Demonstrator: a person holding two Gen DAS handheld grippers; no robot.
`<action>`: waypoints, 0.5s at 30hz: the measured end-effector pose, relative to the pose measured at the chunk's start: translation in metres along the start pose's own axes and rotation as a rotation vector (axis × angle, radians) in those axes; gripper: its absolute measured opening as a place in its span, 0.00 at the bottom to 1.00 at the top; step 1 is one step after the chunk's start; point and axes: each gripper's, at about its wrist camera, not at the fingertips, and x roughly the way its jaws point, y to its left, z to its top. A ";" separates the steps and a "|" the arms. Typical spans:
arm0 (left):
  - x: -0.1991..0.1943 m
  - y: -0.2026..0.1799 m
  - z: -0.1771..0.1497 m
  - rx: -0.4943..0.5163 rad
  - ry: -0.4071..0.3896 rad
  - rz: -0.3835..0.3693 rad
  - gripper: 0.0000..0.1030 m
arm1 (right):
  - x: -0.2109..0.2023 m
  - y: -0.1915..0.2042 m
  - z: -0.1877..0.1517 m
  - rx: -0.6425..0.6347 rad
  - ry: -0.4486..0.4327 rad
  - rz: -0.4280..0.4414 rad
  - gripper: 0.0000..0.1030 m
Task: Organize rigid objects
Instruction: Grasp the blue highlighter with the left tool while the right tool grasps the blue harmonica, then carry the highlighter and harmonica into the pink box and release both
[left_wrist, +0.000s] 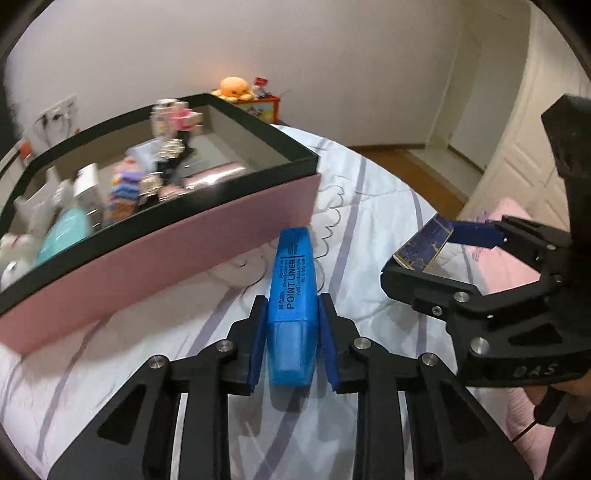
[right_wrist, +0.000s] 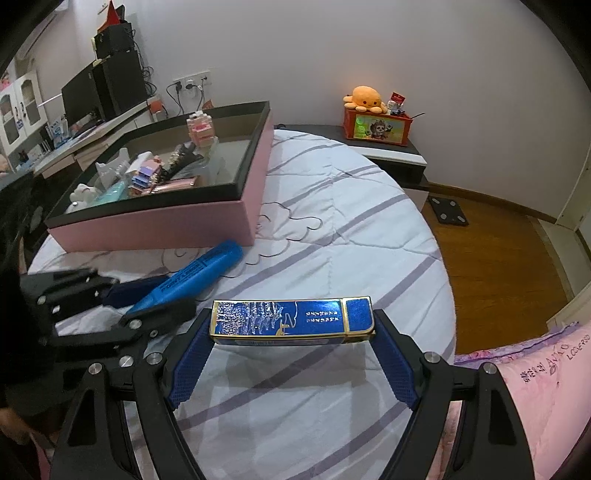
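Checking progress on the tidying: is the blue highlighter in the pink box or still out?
Out. The blue highlighter is clamped in the left gripper, outside the pink box.

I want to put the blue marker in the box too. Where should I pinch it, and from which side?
Pinch the blue marker across its flat, wide sides near the capped end, coming in along its length from that end, as the left gripper does now. Those sides are flat and parallel, so the pads sit square, and the long body points on toward the pink box.
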 end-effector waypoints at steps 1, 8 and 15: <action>-0.008 0.003 -0.002 -0.018 -0.012 0.004 0.26 | -0.001 0.002 0.001 -0.002 -0.003 0.007 0.81; -0.025 0.017 -0.008 -0.058 -0.025 0.033 0.26 | -0.010 0.019 0.006 -0.022 -0.023 0.033 0.81; -0.065 0.028 -0.011 -0.073 -0.091 0.061 0.26 | -0.023 0.037 0.013 -0.054 -0.050 0.051 0.81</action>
